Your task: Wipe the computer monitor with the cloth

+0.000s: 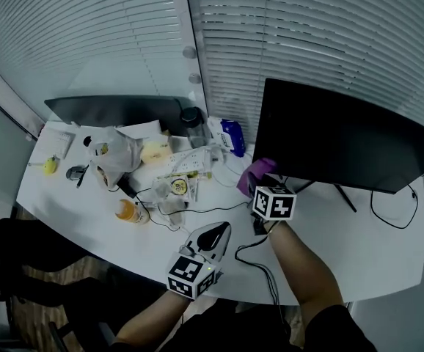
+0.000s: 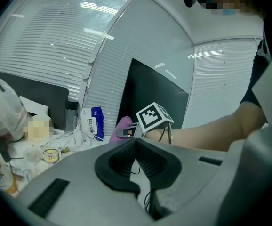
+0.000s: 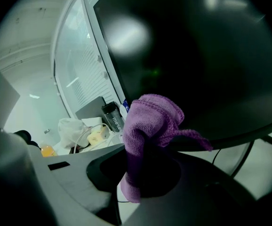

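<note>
White desk [image 1: 388, 255] fills most of what lies below you, bare on your right side and cluttered on your left. On it the black monitor [image 1: 344, 134] stands in front of the slatted blinds [image 1: 307, 35], with its screen dark. A second dark screen [image 1: 117, 112] sits further back on your left, behind the clutter.

Your right gripper [image 1: 258, 185] reaches to the lower left corner of the monitor, its marker cube facing up at you. In the right gripper view its jaws are clamped on the purple cloth [image 3: 152, 121]. The cloth stands up out of them in a bunched fold, with one flap trailing to the side, right in front of the bottom edge of the screen. Whether the fabric actually touches the glass cannot be told from these views. From your head it shows as a purple wad [image 1: 254, 173] just beyond the cube.

Your left gripper [image 1: 218, 233] sits nearer your body, over the front part of the desk and well short of the monitor. Its pads [image 2: 119, 166] meet at the tips with nothing held between them.

Among the clutter are a white plastic bag [image 1: 113, 152], a blue and white wipes pack [image 1: 228, 136], a dark tumbler [image 1: 192, 123] and an orange bottle [image 1: 128, 210]. A black cable [image 1: 260, 266] runs across the desk beside your right forearm.
</note>
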Motion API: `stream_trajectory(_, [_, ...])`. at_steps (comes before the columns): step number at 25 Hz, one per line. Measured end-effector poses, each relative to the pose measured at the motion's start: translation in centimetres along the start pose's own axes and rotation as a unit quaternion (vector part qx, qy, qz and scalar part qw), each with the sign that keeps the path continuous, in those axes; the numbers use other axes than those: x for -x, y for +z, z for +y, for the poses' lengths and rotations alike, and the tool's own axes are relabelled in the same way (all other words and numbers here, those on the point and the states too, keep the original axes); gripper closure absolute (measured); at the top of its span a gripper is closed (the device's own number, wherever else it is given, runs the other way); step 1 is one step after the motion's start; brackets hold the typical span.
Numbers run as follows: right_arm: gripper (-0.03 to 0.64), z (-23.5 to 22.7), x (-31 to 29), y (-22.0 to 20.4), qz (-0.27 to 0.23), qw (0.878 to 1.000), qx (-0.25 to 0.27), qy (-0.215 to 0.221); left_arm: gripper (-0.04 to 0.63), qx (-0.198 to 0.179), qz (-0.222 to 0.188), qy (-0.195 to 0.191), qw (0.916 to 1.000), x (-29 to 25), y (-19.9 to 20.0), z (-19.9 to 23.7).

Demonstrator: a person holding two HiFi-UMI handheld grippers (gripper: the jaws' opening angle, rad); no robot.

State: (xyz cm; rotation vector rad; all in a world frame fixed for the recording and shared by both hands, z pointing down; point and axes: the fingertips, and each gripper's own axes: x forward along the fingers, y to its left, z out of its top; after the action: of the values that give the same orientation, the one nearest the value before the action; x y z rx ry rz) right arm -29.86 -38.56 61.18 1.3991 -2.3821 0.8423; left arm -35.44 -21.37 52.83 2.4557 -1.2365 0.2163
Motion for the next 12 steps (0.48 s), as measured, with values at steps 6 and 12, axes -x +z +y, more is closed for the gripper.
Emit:
stream_trajectory(6, [0.549, -0.8, -1.0, -1.7, 0.012, 1.000, -0.008, -0.003, 0.590, 0.001, 0.011, -0.003, 0.9999, -0.3, -1.2, 0.0])
stream_trajectory(12, [0.549, -0.9, -1.6, -2.1, 0.019, 1.000, -0.009, -0.001, 0.589, 0.004, 0.019, 0.000, 0.9998, -0.5, -1.6, 0.3])
